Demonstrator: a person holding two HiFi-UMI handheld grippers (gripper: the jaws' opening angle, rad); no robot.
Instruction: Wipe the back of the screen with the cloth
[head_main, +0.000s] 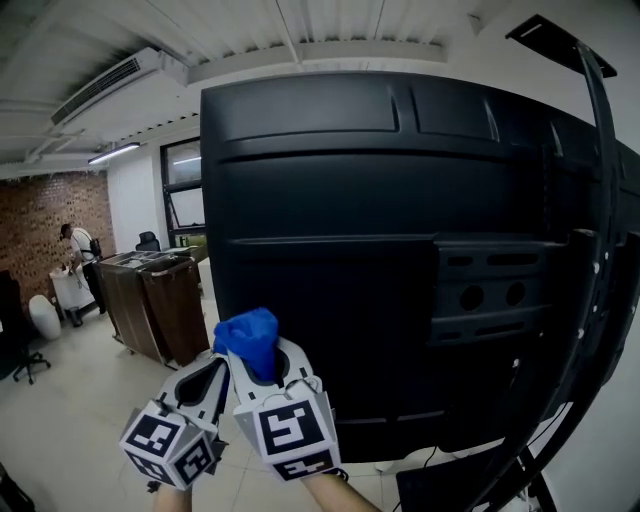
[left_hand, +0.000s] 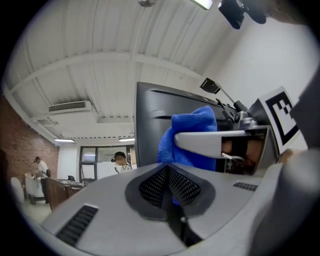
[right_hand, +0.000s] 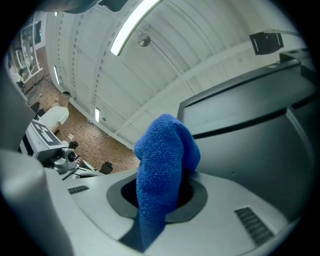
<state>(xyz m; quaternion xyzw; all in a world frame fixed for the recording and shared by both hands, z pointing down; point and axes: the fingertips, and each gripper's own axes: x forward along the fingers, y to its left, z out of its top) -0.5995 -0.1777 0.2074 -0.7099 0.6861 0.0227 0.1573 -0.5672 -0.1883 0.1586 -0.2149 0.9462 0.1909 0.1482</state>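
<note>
Cloth (head_main: 250, 340), bright blue, is pinched in the right gripper (head_main: 262, 365). Its jaws are clamped on the lower part, and a bunched fold stands up past the tips (right_hand: 162, 170). Just ahead of it rises the black back of the screen (head_main: 330, 200), whose left edge runs almost straight above the cloth. From here I cannot tell whether fabric and panel touch.

The left gripper (head_main: 205, 385) sits close against the right one's left side, jaws pressed together with nothing between them (left_hand: 168, 187).

Further right, beyond the right gripper, a dark stand pole (head_main: 600, 250) curves down the screen's far edge. Left of both tools the pale floor (head_main: 70, 400) lies open.

Out that way stand brown cabinets (head_main: 160, 300), and what lies on their tops is too small to make out. A person (head_main: 78, 260) stands by the brick wall (head_main: 40, 220).
</note>
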